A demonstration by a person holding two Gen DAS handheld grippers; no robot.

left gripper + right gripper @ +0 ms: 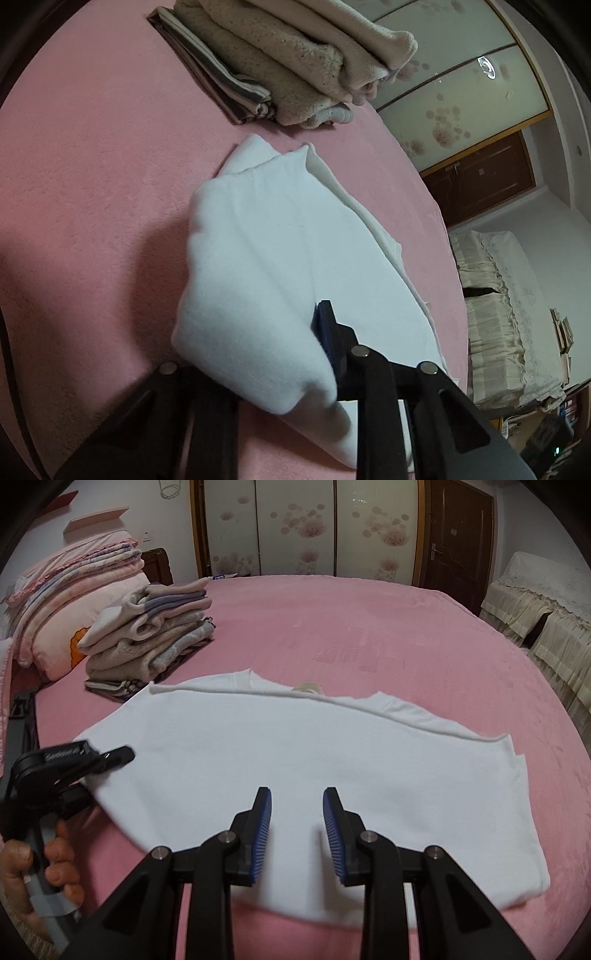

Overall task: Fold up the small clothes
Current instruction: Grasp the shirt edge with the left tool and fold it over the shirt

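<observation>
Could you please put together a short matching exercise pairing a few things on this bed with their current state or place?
Things:
1. left gripper
2. right gripper
3. white garment
4. stack of folded clothes

States:
A. piled near the pillows
B. open above white cloth
C. spread on the pink bedspread
D. shut on a fold of cloth

Pairs: 1-D, 2-B, 3-C, 4-A

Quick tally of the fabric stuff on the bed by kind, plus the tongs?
White garment, spread on the pink bedspread: 1
Stack of folded clothes: 1
Pile of pink bedding and pillows: 1
Tongs: 2, the left tongs shut on the garment's edge, the right tongs open above it
Total: 5
</observation>
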